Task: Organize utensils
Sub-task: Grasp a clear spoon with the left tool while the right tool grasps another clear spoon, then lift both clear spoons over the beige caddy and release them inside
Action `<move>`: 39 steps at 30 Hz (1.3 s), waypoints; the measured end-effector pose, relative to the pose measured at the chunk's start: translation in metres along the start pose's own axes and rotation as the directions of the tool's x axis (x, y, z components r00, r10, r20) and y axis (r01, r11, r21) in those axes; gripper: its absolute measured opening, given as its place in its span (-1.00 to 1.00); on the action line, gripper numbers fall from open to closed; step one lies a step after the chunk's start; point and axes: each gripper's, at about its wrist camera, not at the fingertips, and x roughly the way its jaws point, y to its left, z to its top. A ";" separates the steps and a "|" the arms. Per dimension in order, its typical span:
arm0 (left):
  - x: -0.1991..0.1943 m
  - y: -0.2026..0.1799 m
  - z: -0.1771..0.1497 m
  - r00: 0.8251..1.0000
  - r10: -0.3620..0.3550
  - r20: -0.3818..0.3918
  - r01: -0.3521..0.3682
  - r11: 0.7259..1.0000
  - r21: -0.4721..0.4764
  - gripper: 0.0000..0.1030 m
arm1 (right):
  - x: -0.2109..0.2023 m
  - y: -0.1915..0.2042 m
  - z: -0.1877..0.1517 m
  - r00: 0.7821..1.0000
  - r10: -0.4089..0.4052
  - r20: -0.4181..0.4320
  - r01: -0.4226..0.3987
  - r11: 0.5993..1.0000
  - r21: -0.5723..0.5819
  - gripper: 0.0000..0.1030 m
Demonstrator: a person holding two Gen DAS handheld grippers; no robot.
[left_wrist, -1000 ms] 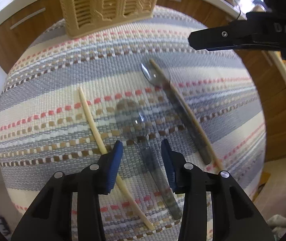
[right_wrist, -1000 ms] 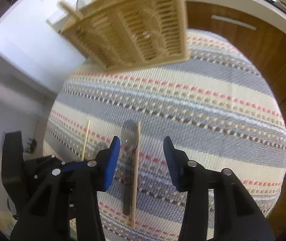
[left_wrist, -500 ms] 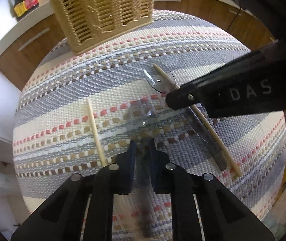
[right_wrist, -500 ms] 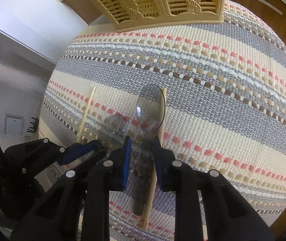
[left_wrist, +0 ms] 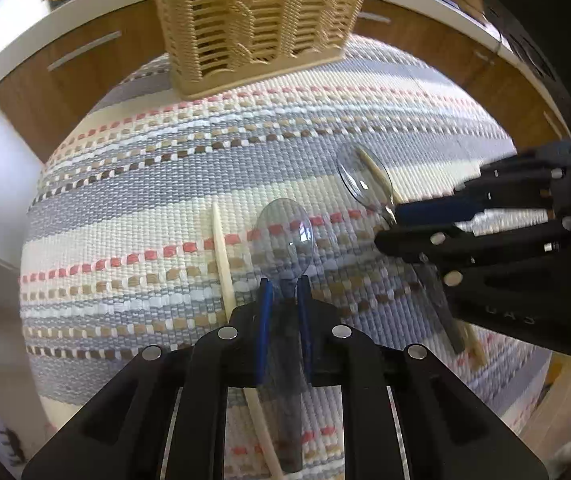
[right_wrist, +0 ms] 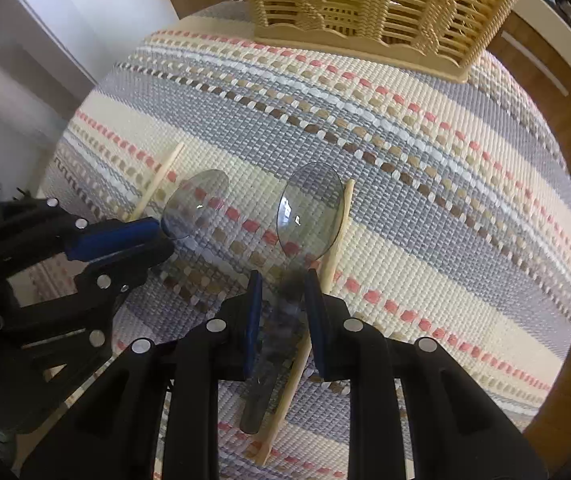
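I count two clear plastic spoons, two pale chopsticks and one wicker basket [left_wrist: 261, 20] on the striped woven mat [left_wrist: 133, 208]. Farthest left lies the left chopstick [left_wrist: 221, 256], just beside my left gripper [left_wrist: 283, 284], whose blue pads are closed narrowly on the neck of the left spoon [left_wrist: 287, 236]. Next over, my right gripper [right_wrist: 281, 280] pinches the handle of the right spoon [right_wrist: 310, 210], its bowl forward. The right chopstick [right_wrist: 335, 248] runs alongside that spoon on its right edge. The basket stands at the mat's far edge, well apart from both spoons.
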 end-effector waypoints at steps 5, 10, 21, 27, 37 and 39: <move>0.004 -0.008 0.009 0.996 0.005 -0.084 0.001 0.997 0.077 -0.55 | 0.007 0.013 0.010 0.998 -0.039 -0.039 0.038 0.999 -0.018 -0.76; 0.007 -0.022 0.008 0.994 0.069 -0.089 -0.055 0.987 0.153 -0.68 | 0.001 0.000 0.005 1.000 0.015 -0.008 -0.015 1.000 0.022 -0.80; -0.042 -0.018 0.007 0.992 0.024 0.123 -0.031 0.998 0.056 -0.81 | -0.022 -0.044 -0.012 0.978 0.175 0.117 -0.186 0.978 0.096 -0.80; -0.099 -0.008 0.013 0.953 -0.016 0.302 0.013 1.000 0.012 -0.81 | -0.068 -0.048 -0.016 0.944 0.211 0.255 -0.230 0.972 0.049 -0.80; -0.183 0.001 0.042 0.809 -0.055 0.585 0.068 0.998 0.001 -0.80 | -0.173 -0.048 0.005 0.795 0.198 0.573 -0.195 0.979 -0.067 -0.80; -0.195 0.010 0.050 0.772 -0.061 0.633 0.087 0.996 -0.010 -0.80 | -0.187 -0.047 0.009 0.760 0.176 0.625 -0.163 0.983 -0.079 -0.80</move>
